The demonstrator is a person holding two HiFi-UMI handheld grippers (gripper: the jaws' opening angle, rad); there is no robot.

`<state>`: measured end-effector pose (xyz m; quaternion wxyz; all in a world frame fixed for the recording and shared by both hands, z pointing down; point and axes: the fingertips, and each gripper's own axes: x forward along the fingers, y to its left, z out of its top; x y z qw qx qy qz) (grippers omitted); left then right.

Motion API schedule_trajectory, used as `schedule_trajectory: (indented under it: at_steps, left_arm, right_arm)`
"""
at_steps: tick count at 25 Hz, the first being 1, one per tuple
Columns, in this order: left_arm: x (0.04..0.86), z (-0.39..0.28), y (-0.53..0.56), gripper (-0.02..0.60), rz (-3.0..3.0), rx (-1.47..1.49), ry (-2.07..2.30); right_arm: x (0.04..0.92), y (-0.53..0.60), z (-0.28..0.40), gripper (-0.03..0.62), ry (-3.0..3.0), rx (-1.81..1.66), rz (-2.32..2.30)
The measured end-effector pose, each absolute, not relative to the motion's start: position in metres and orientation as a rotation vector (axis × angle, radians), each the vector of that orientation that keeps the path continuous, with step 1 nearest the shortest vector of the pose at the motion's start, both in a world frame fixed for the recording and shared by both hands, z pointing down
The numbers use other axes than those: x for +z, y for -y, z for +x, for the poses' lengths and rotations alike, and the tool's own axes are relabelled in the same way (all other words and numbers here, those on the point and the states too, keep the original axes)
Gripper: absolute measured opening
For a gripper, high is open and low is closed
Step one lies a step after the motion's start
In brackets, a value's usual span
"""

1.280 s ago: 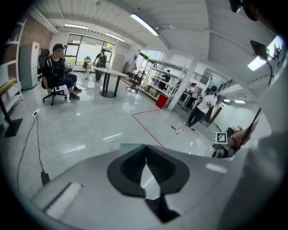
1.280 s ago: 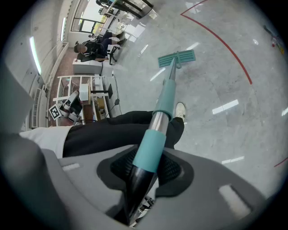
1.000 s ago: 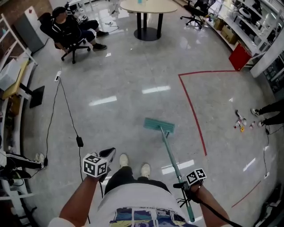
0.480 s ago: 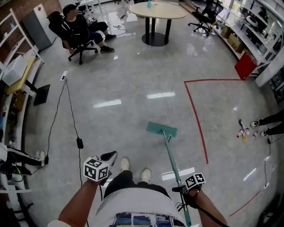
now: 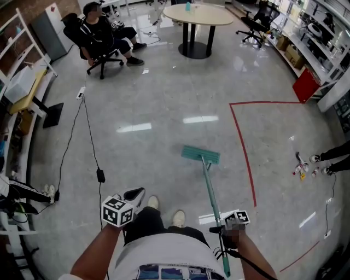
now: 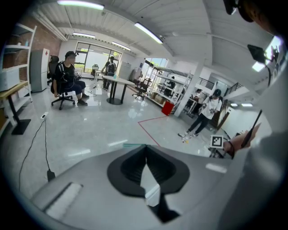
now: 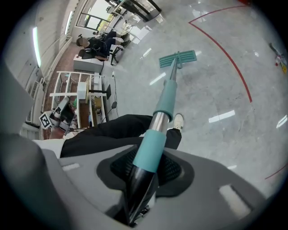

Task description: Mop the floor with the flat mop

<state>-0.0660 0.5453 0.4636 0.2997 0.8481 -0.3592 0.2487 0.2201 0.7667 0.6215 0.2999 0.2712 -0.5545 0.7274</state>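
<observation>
The flat mop has a teal head (image 5: 200, 155) lying flat on the grey polished floor ahead of my shoes (image 5: 164, 210). Its teal and metal handle (image 5: 210, 191) slants back to my right gripper (image 5: 229, 224), which is shut on it near the top end. In the right gripper view the handle (image 7: 164, 105) runs out from between the jaws of the right gripper (image 7: 146, 166) to the mop head (image 7: 177, 58). My left gripper (image 5: 134, 195) hangs at my left side, apart from the mop. In its own view the left gripper (image 6: 145, 157) is shut with nothing in it.
A red tape line (image 5: 243, 147) runs just right of the mop. A black cable with a power brick (image 5: 100, 175) trails on the left. Small bottles (image 5: 302, 169) and someone's feet (image 5: 328, 161) are at right. A seated person (image 5: 101, 35) and a round table (image 5: 198, 15) are far ahead.
The mop head has slid a little farther out ahead of my feet. The head view has tilted up. Both grippers keep their hold and state.
</observation>
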Motion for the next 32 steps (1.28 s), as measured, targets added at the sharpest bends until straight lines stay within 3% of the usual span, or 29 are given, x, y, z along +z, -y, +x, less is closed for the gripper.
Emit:
schedule_trajectory:
  at_steps: [19, 32]
  left_arm:
    - [0.451, -0.076, -0.387, 0.005, 2.350, 0.600, 0.835]
    - [0.450, -0.142, -0.296, 0.003, 2.375, 0.605, 0.735]
  right_arm:
    - [0.620, -0.637, 0.183, 0.118, 1.424, 1.872, 0.788]
    - [0.607, -0.510, 0.137, 0.117, 1.355, 1.841, 0.811]
